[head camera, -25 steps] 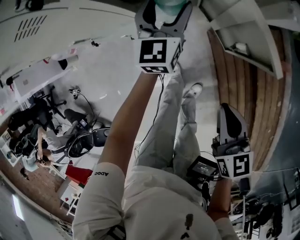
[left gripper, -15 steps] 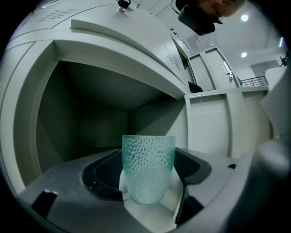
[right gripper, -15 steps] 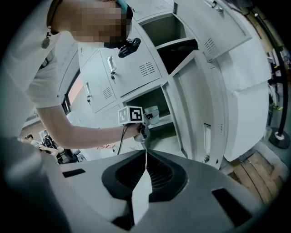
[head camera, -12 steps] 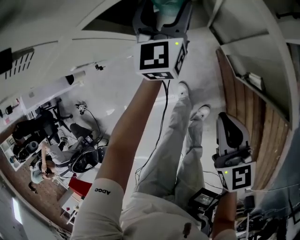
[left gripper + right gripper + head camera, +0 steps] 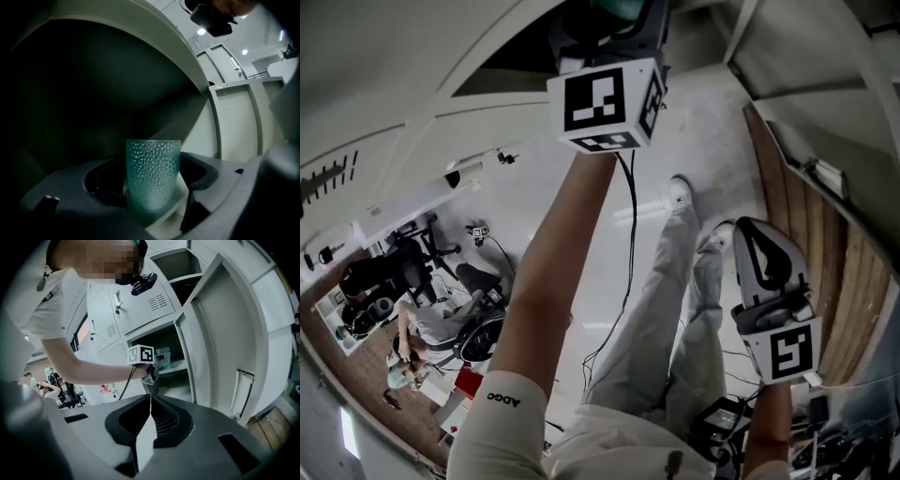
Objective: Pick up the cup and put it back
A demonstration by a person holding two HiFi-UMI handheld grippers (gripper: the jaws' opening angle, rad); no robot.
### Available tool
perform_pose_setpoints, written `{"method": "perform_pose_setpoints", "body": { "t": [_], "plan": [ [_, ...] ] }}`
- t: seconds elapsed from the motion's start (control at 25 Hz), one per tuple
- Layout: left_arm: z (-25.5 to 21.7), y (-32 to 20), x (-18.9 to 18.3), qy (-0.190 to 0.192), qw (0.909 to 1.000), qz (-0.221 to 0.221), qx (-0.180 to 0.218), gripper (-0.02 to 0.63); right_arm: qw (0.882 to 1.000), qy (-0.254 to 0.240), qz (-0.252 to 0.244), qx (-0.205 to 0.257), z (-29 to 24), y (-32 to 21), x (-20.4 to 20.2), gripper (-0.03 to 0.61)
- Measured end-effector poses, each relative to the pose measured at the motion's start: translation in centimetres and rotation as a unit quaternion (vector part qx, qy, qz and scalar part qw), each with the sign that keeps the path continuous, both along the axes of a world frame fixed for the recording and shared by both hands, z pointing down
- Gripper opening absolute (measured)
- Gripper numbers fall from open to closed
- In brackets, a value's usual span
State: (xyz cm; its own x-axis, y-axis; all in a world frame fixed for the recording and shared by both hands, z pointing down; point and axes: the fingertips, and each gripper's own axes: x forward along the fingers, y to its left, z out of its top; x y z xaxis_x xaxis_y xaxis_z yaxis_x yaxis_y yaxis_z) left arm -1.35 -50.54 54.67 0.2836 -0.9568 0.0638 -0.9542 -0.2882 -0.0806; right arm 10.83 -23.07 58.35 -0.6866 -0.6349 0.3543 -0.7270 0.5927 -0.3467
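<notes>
Jaws of the left gripper [image 5: 152, 187] clamp the green dimpled cup [image 5: 153, 159] upright inside a dark locker compartment, probably to keep it level for setting on the shelf [image 5: 178, 365]; the right gripper [image 5: 149, 425] hangs low, jaws closed on nothing, out of the way

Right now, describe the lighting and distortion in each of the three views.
Left gripper view: mostly dark, the locker interior in deep shadow, only the green cup catching light. Head view: heavy fisheye bending, bright pale floor. Right gripper view: evenly lit, straight locker edges bowed.
</notes>
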Motion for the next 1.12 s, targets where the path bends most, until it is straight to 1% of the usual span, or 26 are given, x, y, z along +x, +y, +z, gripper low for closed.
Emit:
{"method": "perform_pose_setpoints", "body": {
  "t": [0.32, 0.48, 0.56, 0.64, 0.76, 0.88, 1.04, 1.12],
  "plan": [
    [1.1, -1.7, -1.8, -0.008, 0.9997, -0.024, 0.004, 0.353, 1.000, 0.001, -0.011, -0.011, 0.8, 0.6, -1.4, 0.027],
    [1.3, -1.3, -1.5, -0.034, 0.9989, -0.024, 0.020, 0.354, 1.000, 0.009, -0.014, -0.013, 1.1, 0.5, -1.3, 0.027],
    [1.6, -1.1, -1.4, -0.043, 0.9986, -0.023, 0.019, 0.354, 1.000, 0.013, -0.016, -0.011, 1.1, 0.4, -1.3, 0.026],
    [1.7, -1.2, -1.5, -0.039, 0.9989, -0.023, 0.011, 0.354, 1.000, 0.015, -0.019, -0.008, 1.1, 0.3, -1.3, 0.026],
    [1.2, -1.3, -1.4, -0.026, 0.9993, -0.023, 0.012, 0.354, 1.000, 0.015, -0.021, -0.006, 1.0, 0.4, -1.4, 0.026],
    [1.3, -1.2, -1.6, -0.017, 0.9993, -0.032, 0.006, 0.356, 1.000, 0.012, -0.022, -0.005, 0.9, 0.6, -1.4, 0.026],
    [1.6, -0.6, -2.1, -0.011, 0.9990, -0.043, -0.012, 0.365, 1.000, 0.014, -0.025, -0.011, 0.8, 1.2, -1.3, 0.026],
    [1.9, -0.2, -2.1, -0.011, 0.9989, -0.041, -0.020, 0.368, 0.999, 0.017, -0.026, -0.009, 0.6, 1.3, -1.2, 0.026]
  ]
}}
